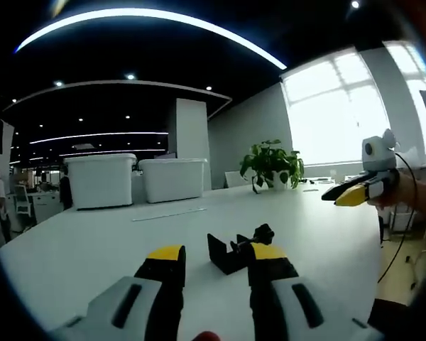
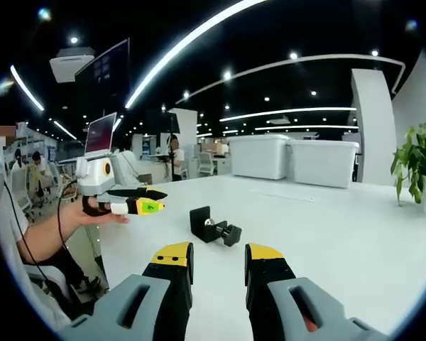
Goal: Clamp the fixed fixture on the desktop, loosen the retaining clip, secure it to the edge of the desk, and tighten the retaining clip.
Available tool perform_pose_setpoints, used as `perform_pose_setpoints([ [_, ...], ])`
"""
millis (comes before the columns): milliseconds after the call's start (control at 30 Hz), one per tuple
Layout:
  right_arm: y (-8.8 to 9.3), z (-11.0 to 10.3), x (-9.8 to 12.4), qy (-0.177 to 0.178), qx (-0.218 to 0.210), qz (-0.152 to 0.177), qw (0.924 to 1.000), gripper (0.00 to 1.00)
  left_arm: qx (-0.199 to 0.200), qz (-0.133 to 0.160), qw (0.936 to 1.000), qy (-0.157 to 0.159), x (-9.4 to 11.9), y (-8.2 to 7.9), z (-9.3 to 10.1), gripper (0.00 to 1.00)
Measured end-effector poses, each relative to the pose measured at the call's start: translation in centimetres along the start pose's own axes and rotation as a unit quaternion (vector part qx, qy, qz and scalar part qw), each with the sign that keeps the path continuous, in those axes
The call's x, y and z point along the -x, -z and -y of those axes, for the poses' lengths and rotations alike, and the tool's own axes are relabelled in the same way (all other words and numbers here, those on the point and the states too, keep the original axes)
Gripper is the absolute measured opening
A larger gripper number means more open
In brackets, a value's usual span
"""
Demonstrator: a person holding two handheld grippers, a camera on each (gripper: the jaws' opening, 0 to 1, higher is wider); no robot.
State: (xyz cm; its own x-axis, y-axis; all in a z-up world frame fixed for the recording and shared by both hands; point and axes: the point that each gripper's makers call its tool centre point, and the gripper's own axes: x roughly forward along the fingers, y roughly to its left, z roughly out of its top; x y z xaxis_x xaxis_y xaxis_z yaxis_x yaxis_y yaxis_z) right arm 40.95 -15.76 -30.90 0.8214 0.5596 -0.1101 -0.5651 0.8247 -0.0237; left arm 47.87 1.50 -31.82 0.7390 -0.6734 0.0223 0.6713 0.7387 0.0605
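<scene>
I judge that the task has not begun: the black fixture (image 1: 234,250) lies free on the white desk (image 1: 92,241), not clamped to any edge, and neither of my 2 grippers touches it. In the left gripper view my left gripper (image 1: 216,266) has its yellow-tipped jaws apart with nothing between them, and the fixture sits just beyond the tips, near the right jaw, with its screw knob (image 1: 263,231) pointing up and to the right. In the right gripper view my right gripper (image 2: 218,257) is also apart and empty, and the fixture (image 2: 211,229) is a little further ahead of it, between the 2 jaws' lines. All 4 steps are left, as I see it: to grasp the fixture, to loosen the clip, to set it on the desk edge, to tighten. The desk around the fixture is bare, so there is open room to approach from both sides. The storage bins (image 1: 135,177) and the plant (image 1: 272,163) stand well apart at the far side. The desk edge near my left gripper (image 2: 131,204) in the right gripper view looks to be the nearest place for fixing.
</scene>
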Motion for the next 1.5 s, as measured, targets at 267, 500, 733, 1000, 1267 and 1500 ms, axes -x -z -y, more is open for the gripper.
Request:
perform_pose_setpoints([
  [267, 0.5, -0.3, -0.4, -0.002, 0.002, -0.001, 1.0, 0.28, 0.003, -0.007, 1.0, 0.002, -1.1, 0.8, 0.5, 0.35],
  [500, 0.6, -0.4, -0.7, -0.007, -0.012, 0.006, 0.9999, 0.28, -0.017, -0.011, 0.9997, -0.015, -1.4, 1.1, 0.2, 0.35],
  [733, 0.7, -0.6, -1.1, -0.01, -0.017, 0.01, 0.9998, 0.28, -0.023, -0.014, 0.9994, -0.023, -2.3, 1.3, 0.0, 0.35],
  [1000, 0.8, -0.4, -1.1, -0.01, -0.019, 0.013, 0.9997, 0.28, -0.016, -0.021, 0.9995, -0.018, -3.7, 1.6, -0.7, 0.35],
  [1267, 0.6, 0.2, -0.9, -0.001, -0.025, 0.018, 0.9995, 0.28, -0.01, -0.021, 0.9996, -0.017, -4.1, 1.7, -0.6, 0.35],
  [1500, 0.4, 0.6, -1.1, 0.009, -0.027, 0.035, 0.999, 0.28, -0.033, -0.033, 0.9988, -0.013, -5.1, 2.4, -0.3, 0.35],
])
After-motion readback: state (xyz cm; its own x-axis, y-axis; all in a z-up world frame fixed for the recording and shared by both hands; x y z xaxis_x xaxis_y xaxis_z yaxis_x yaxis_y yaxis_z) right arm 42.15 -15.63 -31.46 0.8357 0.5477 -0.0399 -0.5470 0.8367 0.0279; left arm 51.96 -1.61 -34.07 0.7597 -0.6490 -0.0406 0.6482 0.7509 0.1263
